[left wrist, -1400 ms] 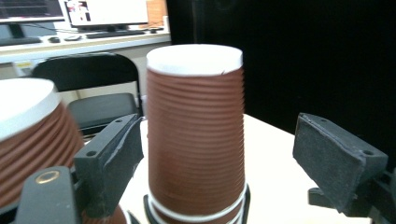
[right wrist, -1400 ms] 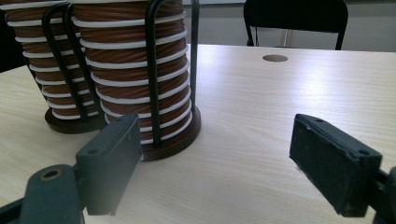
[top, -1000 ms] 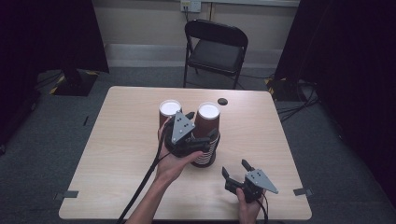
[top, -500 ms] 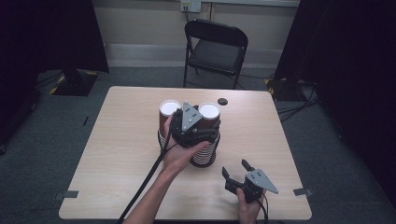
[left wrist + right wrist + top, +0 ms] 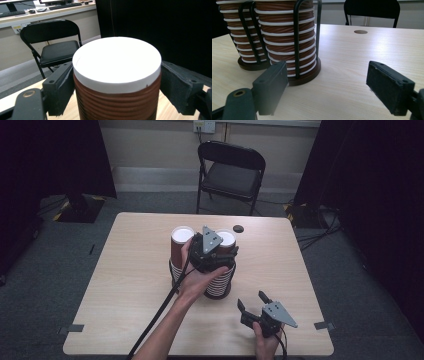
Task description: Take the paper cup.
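Two stacks of brown ribbed paper cups with white rims stand in black wire holders at the middle of the table (image 5: 125, 285): a left stack (image 5: 181, 236) (image 5: 234, 37) and a right stack (image 5: 220, 282) (image 5: 287, 37). My left gripper (image 5: 222, 244) (image 5: 116, 82) sits at the top of the right stack. Its jaws have just been closing with the top cup (image 5: 116, 62) between them, and both pads now touch the cup's sides. My right gripper (image 5: 251, 301) (image 5: 327, 87) rests open near the front right of the table, with nothing between its fingers.
A black folding chair (image 5: 231, 172) stands beyond the far edge of the table. A small dark round hole (image 5: 238, 228) (image 5: 360, 31) lies in the tabletop behind the stacks. Dark curtains hang on both sides. Bare tabletop lies to the left and right of the holders.
My left gripper has moved away from the person and a little right, up to the top of the right stack, and its jaws have narrowed onto the top cup. The right gripper has stayed put.
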Motion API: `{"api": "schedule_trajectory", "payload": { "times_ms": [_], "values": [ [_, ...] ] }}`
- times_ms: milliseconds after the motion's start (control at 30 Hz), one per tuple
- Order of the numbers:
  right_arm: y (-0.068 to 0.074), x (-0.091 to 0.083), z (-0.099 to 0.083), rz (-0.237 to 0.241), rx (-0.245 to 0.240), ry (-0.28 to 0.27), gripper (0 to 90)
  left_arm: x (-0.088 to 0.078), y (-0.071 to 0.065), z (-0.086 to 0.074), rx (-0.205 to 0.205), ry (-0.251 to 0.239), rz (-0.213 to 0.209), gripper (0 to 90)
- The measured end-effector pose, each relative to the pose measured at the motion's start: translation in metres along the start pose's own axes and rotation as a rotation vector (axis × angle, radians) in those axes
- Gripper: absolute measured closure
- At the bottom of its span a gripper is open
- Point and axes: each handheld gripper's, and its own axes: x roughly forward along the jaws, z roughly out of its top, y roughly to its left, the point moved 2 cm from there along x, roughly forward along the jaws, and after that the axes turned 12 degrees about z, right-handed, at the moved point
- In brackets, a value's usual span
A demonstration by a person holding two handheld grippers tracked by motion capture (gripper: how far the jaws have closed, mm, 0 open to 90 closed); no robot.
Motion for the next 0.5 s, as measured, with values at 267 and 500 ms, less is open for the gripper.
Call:
{"api": "schedule_trajectory", "payload": {
  "times_ms": [267, 500],
  "values": [
    [0.000, 0.000, 0.000, -0.002, 0.004, -0.002, 16.6, 0.011, -0.001, 0.002, -0.013, 0.052, -0.001, 19.7],
    [-0.001, 0.000, 0.000, 0.004, 0.006, 0.000, 16.7, 0.012, 0.000, 0.003, -0.047, 0.036, 0.004, 21.4]
  ]
}}
